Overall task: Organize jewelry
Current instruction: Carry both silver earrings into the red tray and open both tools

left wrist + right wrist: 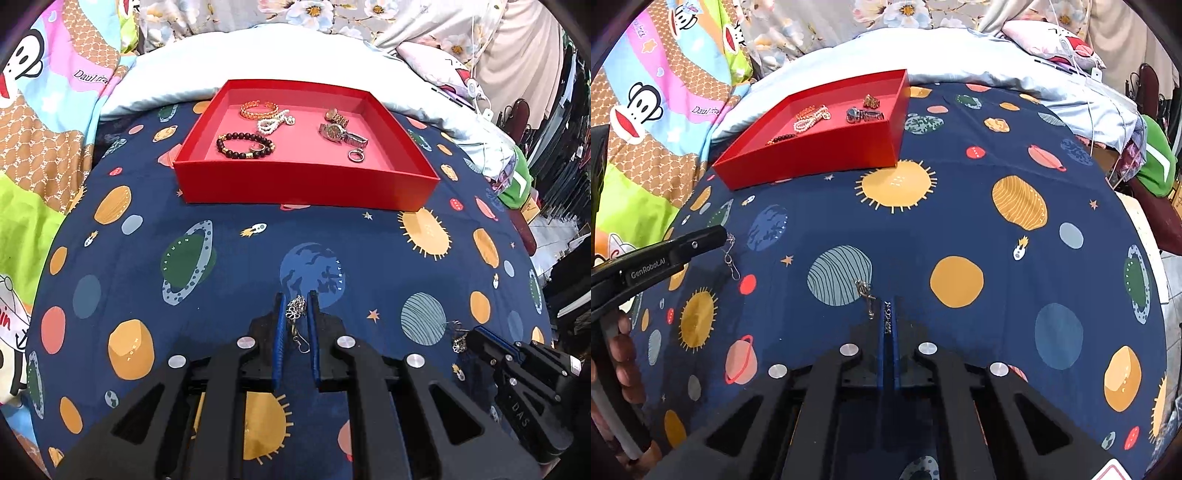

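Note:
A red tray (pixel 295 184) sits on the planet-print cloth ahead, also in the right wrist view (pixel 812 155). It holds a dark bead bracelet (pixel 243 144), an orange chain bracelet (pixel 258 108), a pearl strand (pixel 273 123), two watches (pixel 341 133) and a ring (pixel 356 155). My left gripper (pixel 297 308) is shut on a silver flower earring (pixel 295 312) with its hook hanging down; it also shows in the right wrist view (pixel 729 251). My right gripper (pixel 888 314) is shut on a matching silver earring (pixel 866 293), seen also in the left wrist view (pixel 459 341).
The navy planet cloth (pixel 221 258) covers a bed. A cartoon monkey blanket (pixel 44 110) lies on the left, pale bedding (pixel 258 55) behind the tray, and a green item (pixel 1156 162) with clutter at the right edge.

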A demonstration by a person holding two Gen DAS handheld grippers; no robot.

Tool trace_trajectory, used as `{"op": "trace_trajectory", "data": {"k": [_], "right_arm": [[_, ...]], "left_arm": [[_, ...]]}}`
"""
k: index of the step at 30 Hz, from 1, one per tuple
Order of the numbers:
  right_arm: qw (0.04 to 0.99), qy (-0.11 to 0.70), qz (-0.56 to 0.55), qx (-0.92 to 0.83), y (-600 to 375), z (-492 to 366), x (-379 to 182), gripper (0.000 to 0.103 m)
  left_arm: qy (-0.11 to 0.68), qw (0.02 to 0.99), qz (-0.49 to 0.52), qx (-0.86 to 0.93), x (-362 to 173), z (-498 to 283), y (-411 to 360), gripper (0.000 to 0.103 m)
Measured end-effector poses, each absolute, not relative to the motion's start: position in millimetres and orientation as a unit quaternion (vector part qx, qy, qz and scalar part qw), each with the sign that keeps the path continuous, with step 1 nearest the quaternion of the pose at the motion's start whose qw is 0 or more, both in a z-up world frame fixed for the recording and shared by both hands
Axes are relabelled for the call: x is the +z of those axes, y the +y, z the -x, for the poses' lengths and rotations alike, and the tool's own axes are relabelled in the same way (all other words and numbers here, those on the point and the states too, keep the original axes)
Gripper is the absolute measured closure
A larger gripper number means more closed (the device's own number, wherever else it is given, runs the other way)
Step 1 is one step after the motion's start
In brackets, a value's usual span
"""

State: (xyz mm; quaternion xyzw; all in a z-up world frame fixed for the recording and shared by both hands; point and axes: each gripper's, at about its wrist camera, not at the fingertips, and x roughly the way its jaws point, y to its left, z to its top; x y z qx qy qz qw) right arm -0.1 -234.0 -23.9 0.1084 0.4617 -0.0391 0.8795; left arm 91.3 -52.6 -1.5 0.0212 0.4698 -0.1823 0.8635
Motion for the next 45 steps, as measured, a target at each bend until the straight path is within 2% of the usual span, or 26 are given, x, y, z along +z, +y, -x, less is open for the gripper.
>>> {"op": "trace_trajectory", "data": {"k": [10,25,36,45], "right_arm": [[0.888,0.446,-0.111,-0.029,-228,5,-9,0.102],[0.917,0.383,-0.112,-0.001,-224,-4,60,0.102],[0.936,0.337,-0.096,0.025,-221,-64,102,0.102],[0.936,0.335,-0.103,0.028,-232,-137,100,0.102]], "left_arm": [[0.461,0.867,-0.013,-0.189,13,-83,-46,0.093],[0.435,0.878,-0.001,-0.199,53,-87,-35,0.093],[0.392,0.898,0.0,-0.201,90,-131,-37,0.093],[0.374,0.906,-0.006,-0.197,96,-198,-60,0.093]]}}
